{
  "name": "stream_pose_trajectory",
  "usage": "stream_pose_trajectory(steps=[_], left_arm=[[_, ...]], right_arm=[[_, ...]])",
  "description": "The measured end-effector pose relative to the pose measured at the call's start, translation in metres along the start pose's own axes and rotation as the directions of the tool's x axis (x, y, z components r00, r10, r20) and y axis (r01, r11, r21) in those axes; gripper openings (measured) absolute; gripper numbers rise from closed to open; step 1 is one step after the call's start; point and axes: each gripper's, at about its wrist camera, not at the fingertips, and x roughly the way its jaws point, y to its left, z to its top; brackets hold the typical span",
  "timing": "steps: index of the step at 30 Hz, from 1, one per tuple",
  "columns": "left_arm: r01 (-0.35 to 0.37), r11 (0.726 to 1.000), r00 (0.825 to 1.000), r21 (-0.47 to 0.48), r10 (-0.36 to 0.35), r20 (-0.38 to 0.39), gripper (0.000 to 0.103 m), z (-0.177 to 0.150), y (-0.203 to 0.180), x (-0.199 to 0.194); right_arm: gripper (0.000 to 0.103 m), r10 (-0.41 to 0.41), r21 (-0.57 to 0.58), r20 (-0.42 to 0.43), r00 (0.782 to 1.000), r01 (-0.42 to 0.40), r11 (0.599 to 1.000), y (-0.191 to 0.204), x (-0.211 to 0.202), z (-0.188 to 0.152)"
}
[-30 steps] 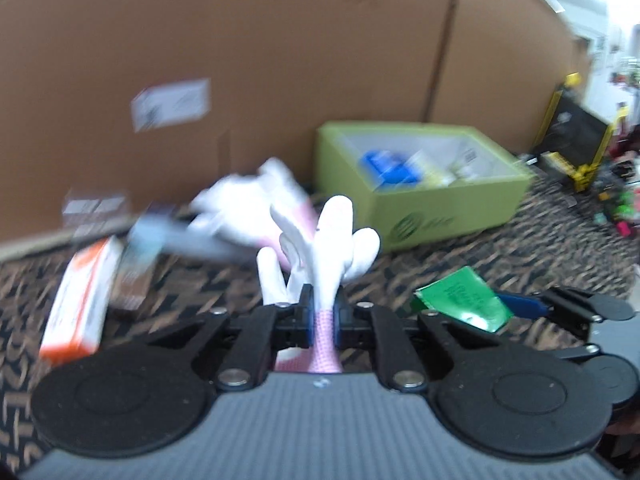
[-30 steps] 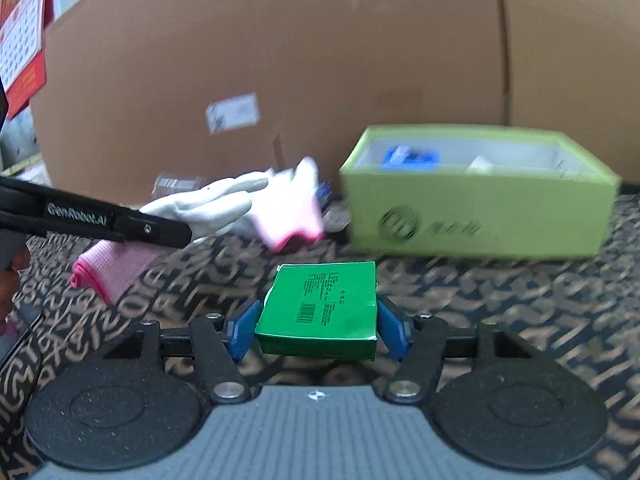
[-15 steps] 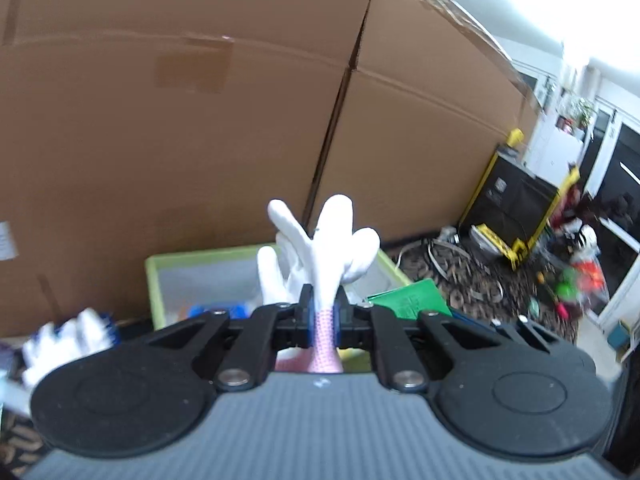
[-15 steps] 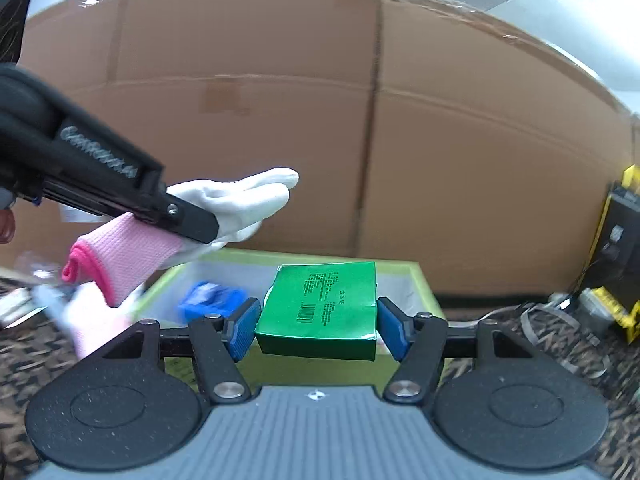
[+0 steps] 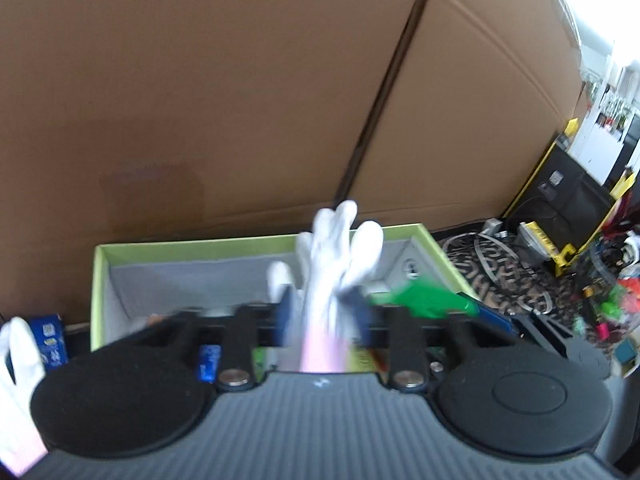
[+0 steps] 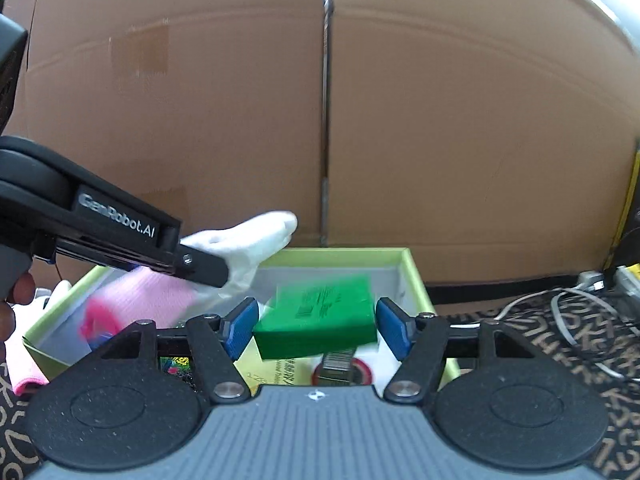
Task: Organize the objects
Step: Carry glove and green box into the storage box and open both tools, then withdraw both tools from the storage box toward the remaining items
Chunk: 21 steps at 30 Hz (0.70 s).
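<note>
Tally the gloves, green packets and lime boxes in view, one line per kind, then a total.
Gloves: 2, the first glove and the second glove
Green packet: 1
Lime box: 1
Total: 4

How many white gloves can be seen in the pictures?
2: one white glove between the opening jaws of the left gripper above the green box; another glove outside it, at the left edge. Others may be hidden.
</note>
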Motion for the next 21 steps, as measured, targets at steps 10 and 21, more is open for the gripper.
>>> stream_pose_trajectory(steps=[10, 21], left_arm=[[0.002, 1.0, 0.997, -0.018, 0.0, 0.083, 0.103, -0.016, 0.013, -0.031], [-0.01, 1.0, 0.985, -0.001, 0.01, 0.173, 0.103, -0.056, 0.036, -0.155]], right_arm=[[0.084, -0.07, -0.014, 0.024, 0.997, 0.07, 0.997, 0.003, -0.028, -0.004], [0.096, 0.017, 0.032, 0.226, 0.974, -0.025, 0.999, 0.05, -0.132, -0.006]])
